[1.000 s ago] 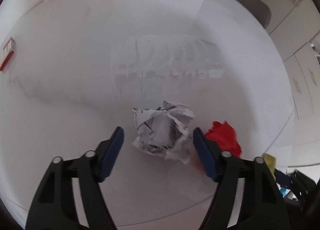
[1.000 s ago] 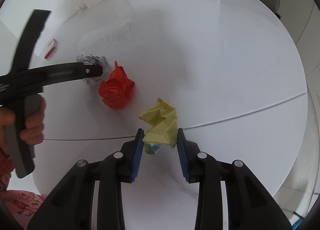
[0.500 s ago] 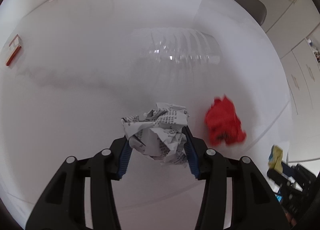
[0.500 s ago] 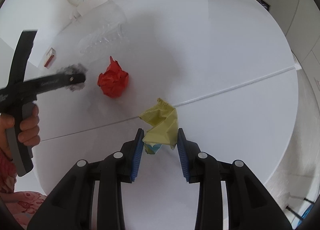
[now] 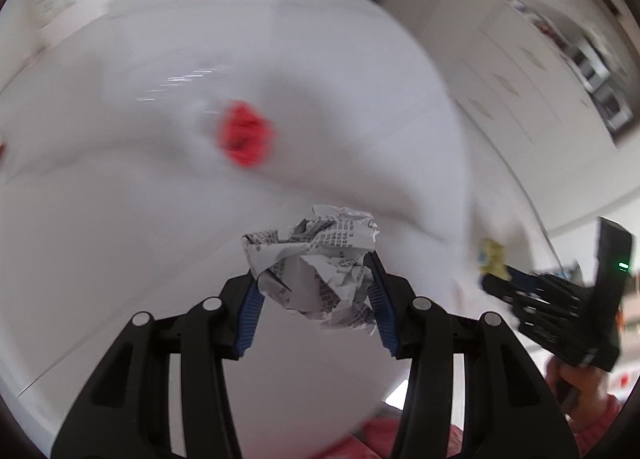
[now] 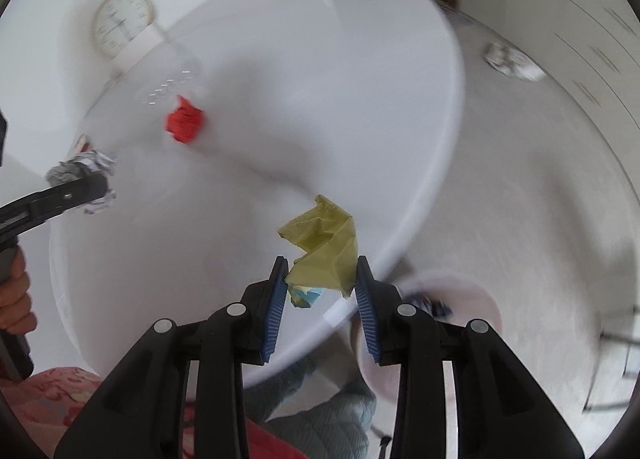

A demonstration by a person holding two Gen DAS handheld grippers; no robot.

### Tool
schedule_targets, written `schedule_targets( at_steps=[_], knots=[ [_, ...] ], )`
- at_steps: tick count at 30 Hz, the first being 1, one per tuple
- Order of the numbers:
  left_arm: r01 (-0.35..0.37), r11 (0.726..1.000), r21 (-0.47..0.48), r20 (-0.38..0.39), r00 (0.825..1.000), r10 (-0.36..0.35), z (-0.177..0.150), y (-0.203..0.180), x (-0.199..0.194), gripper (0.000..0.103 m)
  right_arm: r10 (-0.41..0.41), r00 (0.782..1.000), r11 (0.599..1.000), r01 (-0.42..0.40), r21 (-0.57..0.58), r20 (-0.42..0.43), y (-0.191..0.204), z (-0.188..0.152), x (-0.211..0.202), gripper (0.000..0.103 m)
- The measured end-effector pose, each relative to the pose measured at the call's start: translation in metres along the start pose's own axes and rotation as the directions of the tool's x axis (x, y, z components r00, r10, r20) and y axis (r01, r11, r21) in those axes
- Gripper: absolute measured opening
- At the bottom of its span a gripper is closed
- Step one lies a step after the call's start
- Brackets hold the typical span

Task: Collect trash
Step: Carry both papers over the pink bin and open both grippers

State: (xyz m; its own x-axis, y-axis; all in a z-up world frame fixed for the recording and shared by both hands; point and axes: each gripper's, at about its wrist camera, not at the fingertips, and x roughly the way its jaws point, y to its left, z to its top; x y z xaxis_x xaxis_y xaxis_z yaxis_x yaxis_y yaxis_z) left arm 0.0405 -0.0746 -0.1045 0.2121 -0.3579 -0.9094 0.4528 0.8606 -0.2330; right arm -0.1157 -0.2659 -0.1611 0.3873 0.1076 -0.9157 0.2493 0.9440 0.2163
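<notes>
My left gripper (image 5: 314, 291) is shut on a crumpled newspaper ball (image 5: 316, 263) and holds it above the white round table (image 5: 120, 239); the ball also shows in the right wrist view (image 6: 86, 167). My right gripper (image 6: 322, 283) is shut on a crumpled yellow paper (image 6: 324, 243) near the table's edge, above a pale pink bin (image 6: 472, 299) on the floor. A red paper ball (image 5: 246, 135) lies on the table, also in the right wrist view (image 6: 185, 124). The right gripper shows at the far right of the left wrist view (image 5: 496, 275).
A clear plastic bottle (image 6: 176, 79) lies blurred behind the red ball. A white clock (image 6: 122, 25) stands at the table's far side. Another crumpled paper (image 6: 512, 59) lies on the grey floor. White cabinets (image 5: 540, 79) stand at the right.
Both grippers have lifted and swung right with their paper, toward the table edge. The left gripper closed on the newspaper ball a second ago. The view is now motion-blurred.
</notes>
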Motion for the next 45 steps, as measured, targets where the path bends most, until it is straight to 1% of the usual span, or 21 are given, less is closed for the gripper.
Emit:
schedule_targets(
  at_steps=[1, 3, 4, 9, 14, 15, 16, 17, 18, 19, 20, 25, 26, 29, 33, 35, 36, 37, 38, 42, 45],
  knots=[
    [0.029, 0.999, 0.036, -0.015, 0.999, -0.029, -0.005, -0.017, 0.003, 0.047, -0.013, 1.000, 0.999, 0.013, 0.033, 0.000, -0.012, -0.011, -0.004, 0.035],
    [0.060, 0.993, 0.104, -0.044, 0.998, -0.055, -0.011, -0.047, 0.009, 0.047, -0.030, 1.000, 0.996, 0.030, 0.083, -0.001, -0.030, -0.027, -0.010, 0.035],
    [0.071, 0.987, 0.143, -0.057, 0.996, -0.063, -0.015, -0.063, 0.013, 0.047, -0.040, 0.999, 0.992, 0.040, 0.119, -0.003, -0.042, -0.038, -0.013, 0.035],
    [0.120, 0.952, 0.281, -0.107, 0.990, -0.093, -0.034, -0.118, 0.022, 0.047, -0.082, 0.996, 0.972, 0.084, 0.220, -0.019, -0.078, -0.067, -0.020, 0.035],
    [0.142, 0.924, 0.354, -0.130, 0.986, -0.102, -0.041, -0.155, 0.030, 0.047, -0.104, 0.994, 0.956, 0.109, 0.272, -0.033, -0.099, -0.082, -0.021, 0.036],
    [0.144, 0.922, 0.360, -0.130, 0.986, -0.103, -0.044, -0.156, 0.028, 0.047, -0.102, 0.994, 0.956, 0.109, 0.273, -0.040, -0.101, -0.084, -0.021, 0.038],
    [0.145, 0.920, 0.363, -0.130, 0.986, -0.104, -0.045, -0.160, 0.029, 0.047, -0.102, 0.993, 0.955, 0.113, 0.274, -0.053, -0.104, -0.086, -0.020, 0.056],
    [0.147, 0.919, 0.367, -0.132, 0.986, -0.105, -0.045, -0.166, 0.030, 0.047, -0.116, 0.992, 0.953, 0.128, 0.275, -0.059, -0.105, -0.088, -0.021, 0.070],
    [0.148, 0.918, 0.368, -0.133, 0.985, -0.106, -0.046, -0.163, 0.028, 0.047, -0.153, 0.987, 0.947, 0.163, 0.277, -0.058, -0.106, -0.090, -0.023, 0.091],
    [0.149, 0.917, 0.369, -0.134, 0.985, -0.106, -0.047, -0.164, 0.028, 0.047, -0.189, 0.981, 0.941, 0.196, 0.276, -0.049, -0.105, -0.091, -0.025, 0.098],
    [0.150, 0.917, 0.370, -0.136, 0.985, -0.106, -0.050, -0.168, 0.027, 0.047, -0.202, 0.978, 0.938, 0.208, 0.278, -0.049, -0.104, -0.089, -0.024, 0.099],
    [0.157, 0.909, 0.386, -0.149, 0.983, -0.107, -0.050, -0.179, 0.031, 0.047, -0.193, 0.978, 0.922, 0.208, 0.327, -0.079, -0.123, -0.100, -0.028, 0.100],
    [0.159, 0.907, 0.390, -0.151, 0.983, -0.108, -0.051, -0.169, 0.023, 0.047, -0.193, 0.978, 0.919, 0.210, 0.333, -0.082, -0.126, -0.102, -0.029, 0.100],
    [0.163, 0.899, 0.406, -0.157, 0.982, -0.107, -0.060, -0.179, 0.024, 0.047, -0.194, 0.977, 0.910, 0.213, 0.355, -0.090, -0.135, -0.108, -0.030, 0.100],
    [0.173, 0.881, 0.440, -0.174, 0.979, -0.106, -0.062, -0.191, 0.029, 0.048, -0.197, 0.976, 0.898, 0.218, 0.382, -0.092, -0.144, -0.115, -0.032, 0.100],
    [0.174, 0.866, 0.469, -0.181, 0.979, -0.098, -0.063, -0.195, 0.030, 0.055, -0.200, 0.976, 0.894, 0.219, 0.391, -0.090, -0.148, -0.117, -0.034, 0.100],
    [0.167, 0.860, 0.482, -0.178, 0.980, -0.090, -0.064, -0.199, 0.031, 0.069, -0.201, 0.976, 0.892, 0.220, 0.395, -0.090, -0.150, -0.118, -0.035, 0.100],
    [0.150, 0.852, 0.502, -0.167, 0.983, -0.074, -0.066, -0.204, 0.030, 0.087, -0.203, 0.975, 0.890, 0.222, 0.399, -0.089, -0.151, -0.120, -0.036, 0.100],
    [0.139, 0.843, 0.519, -0.155, 0.986, -0.067, -0.067, -0.207, 0.029, 0.094, -0.204, 0.975, 0.888, 0.222, 0.402, -0.089, -0.153, -0.120, -0.037, 0.100],
    [0.142, 0.816, 0.561, -0.146, 0.987, -0.071, -0.070, -0.214, 0.026, 0.095, -0.206, 0.975, 0.882, 0.224, 0.415, -0.088, -0.157, -0.123, -0.039, 0.100],
    [0.140, 0.809, 0.571, -0.152, 0.986, -0.064, -0.070, -0.216, 0.026, 0.095, -0.205, 0.975, 0.882, 0.223, 0.416, -0.087, -0.158, -0.122, -0.039, 0.100]
  ],
)
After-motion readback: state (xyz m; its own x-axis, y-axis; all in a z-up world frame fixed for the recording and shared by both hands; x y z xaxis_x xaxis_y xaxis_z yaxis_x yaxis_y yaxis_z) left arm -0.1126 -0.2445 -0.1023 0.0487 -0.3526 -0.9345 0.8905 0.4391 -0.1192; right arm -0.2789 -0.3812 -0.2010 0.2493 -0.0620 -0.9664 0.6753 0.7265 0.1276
